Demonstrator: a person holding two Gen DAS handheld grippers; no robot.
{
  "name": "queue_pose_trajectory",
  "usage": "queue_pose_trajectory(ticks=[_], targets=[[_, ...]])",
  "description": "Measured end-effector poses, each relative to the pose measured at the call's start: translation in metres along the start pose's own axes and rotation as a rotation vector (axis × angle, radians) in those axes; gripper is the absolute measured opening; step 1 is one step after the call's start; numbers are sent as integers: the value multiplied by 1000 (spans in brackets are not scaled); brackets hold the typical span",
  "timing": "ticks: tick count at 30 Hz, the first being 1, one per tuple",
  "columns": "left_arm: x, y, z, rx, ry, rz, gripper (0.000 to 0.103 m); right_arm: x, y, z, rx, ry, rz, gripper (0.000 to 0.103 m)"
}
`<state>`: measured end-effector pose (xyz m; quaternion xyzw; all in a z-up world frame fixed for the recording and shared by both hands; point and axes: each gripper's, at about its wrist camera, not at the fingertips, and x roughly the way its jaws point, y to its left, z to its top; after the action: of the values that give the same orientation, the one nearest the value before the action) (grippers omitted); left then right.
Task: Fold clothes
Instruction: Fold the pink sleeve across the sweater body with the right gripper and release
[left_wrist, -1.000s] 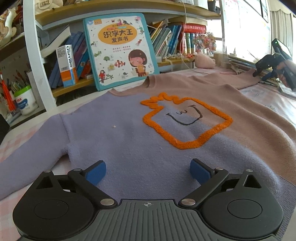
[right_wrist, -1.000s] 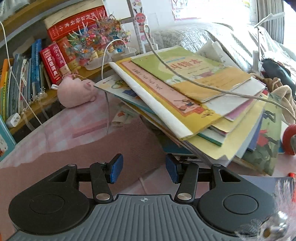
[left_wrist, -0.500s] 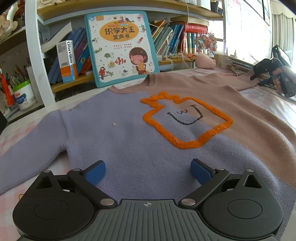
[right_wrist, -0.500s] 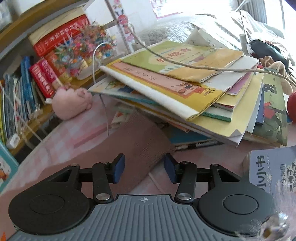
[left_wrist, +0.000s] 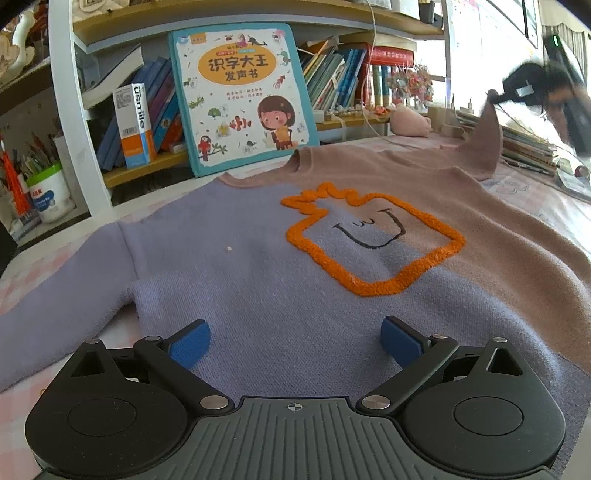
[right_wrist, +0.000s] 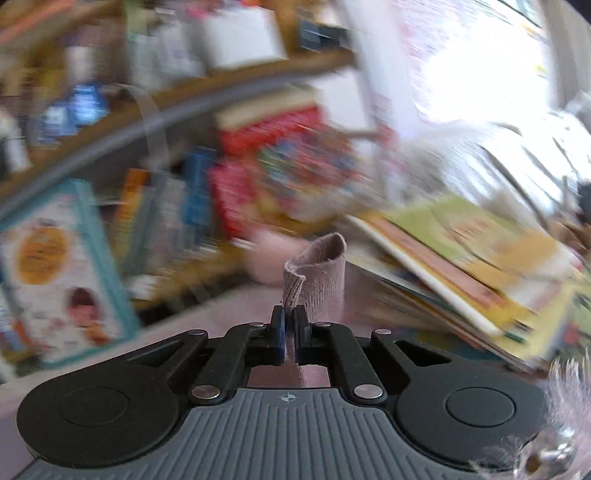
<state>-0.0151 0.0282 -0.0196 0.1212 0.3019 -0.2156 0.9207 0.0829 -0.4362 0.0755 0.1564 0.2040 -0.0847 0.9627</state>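
1. While the two-tone knit sweater (left_wrist: 295, 266), lilac on one half and dusty pink on the other w/ a fuzzy orange square outline (left_wrist: 373, 240) stitched on the chest, lies face up on the pink checked tablecloth (left_wrist: 546, 192), the first fold is in hand: the sleeve fold.
2. Right gripper (right_wrist: 290, 334): black fingers w/ blue pads, pinched nearly together on the ribbed pink sleeve cuff (right_wrist: 317, 277). Cuff sticks up just past the fingertips, curled over at its top.
3. Seen from the left wrist view, that sleeve rises off the cloth in a peak toward the blurred right gripper, far off to the right of the left fingers.
4. Right wrist view is heavily smeared, so bg detail is unreliable; a slanting stack of picture books (right_wrist: 461, 266) sits right of the fingers, a teal-edged children's book (left_wrist: 240, 96) to the left.
5. Left gripper (left_wrist: 295, 338): blue pads spread wide, nothing between them, poised over the lilac hem area, which fills the space just ahead of the fingers. Whether the pads touch the knit, can't tell.
6. Judged next: carry the pink cuff across toward the chest motif, lay it flat, then let go. Needs a firm pinch and enough lift to clear the body fabric w/o dragging it.
7. Lilac sleeve, left of the left fingers, is not yet folded.
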Motion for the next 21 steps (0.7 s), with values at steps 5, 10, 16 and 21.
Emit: queue_pose_trajectory(ticks=[5, 10, 16, 21], targets=[[-1, -2, 0, 8, -2, 8, 101, -11, 74, 8, -87, -11, 231, 4], [0, 1, 0, 1, 1, 2, 101, -22, 152, 4, -180, 2, 458, 4], [0, 1, -1, 1, 0, 3, 102, -10, 228, -30, -269, 76, 623, 4], [1, 2, -1, -4, 2, 1, 102, 7, 263, -61, -266, 140, 659, 4]])
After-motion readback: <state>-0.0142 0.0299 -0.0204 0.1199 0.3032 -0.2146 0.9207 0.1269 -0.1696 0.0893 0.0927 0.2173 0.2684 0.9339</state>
